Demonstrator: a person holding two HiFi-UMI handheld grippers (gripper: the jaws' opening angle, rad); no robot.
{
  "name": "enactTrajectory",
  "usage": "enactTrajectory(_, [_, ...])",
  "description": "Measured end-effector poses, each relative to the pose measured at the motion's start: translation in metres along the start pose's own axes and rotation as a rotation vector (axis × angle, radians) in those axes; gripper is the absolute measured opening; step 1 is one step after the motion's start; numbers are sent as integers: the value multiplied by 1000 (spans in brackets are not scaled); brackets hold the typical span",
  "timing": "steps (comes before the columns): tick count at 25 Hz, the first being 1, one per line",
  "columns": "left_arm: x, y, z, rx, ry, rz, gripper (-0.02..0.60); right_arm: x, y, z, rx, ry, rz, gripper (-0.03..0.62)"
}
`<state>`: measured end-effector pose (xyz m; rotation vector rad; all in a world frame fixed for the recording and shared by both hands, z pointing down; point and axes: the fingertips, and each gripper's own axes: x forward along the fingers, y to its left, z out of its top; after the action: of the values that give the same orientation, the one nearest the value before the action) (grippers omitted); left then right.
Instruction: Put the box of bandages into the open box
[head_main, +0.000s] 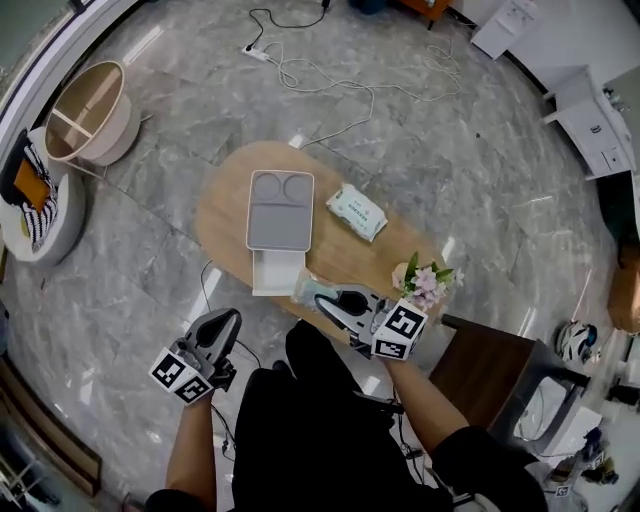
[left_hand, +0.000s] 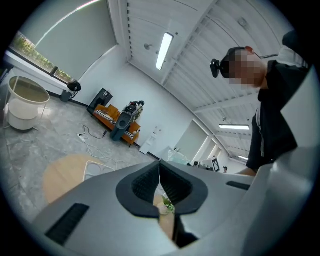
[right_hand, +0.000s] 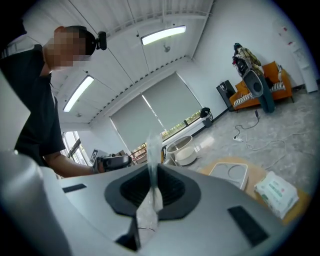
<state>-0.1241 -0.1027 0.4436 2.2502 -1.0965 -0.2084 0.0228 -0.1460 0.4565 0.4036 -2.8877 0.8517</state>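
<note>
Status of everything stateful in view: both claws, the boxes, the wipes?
Left claw: shut, empty.
Right claw: shut on the box of bandages.
Open box: lid folded back flat, base looks empty.
Wipes pack: lying flat on the table, right of the lid.

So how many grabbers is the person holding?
2. The left gripper is low on the left, off the table, jaws together. The right gripper is at the table's near edge, pinching a thin packet. No others show.
</note>
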Motion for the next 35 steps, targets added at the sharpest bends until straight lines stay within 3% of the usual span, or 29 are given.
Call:
enactTrajectory(7, [22, 51, -20, -50, 31, 11, 18, 45, -50, -47, 148, 68, 50, 37])
enactTrajectory(13, [41, 109, -48, -96, 85, -31, 18, 80, -95, -94, 316, 70, 7, 37])
enactTrajectory(22, [59, 169, -84, -122, 146, -80, 18, 110, -134, -177, 442, 128, -51, 37])
enactTrajectory(29, [57, 187, -109, -159, 168, -87, 18, 132, -160, -213, 455, 216, -97, 37])
enactTrajectory(35, [56, 193, -122, -180, 180, -92, 18, 147, -165, -230, 328, 347, -106, 37])
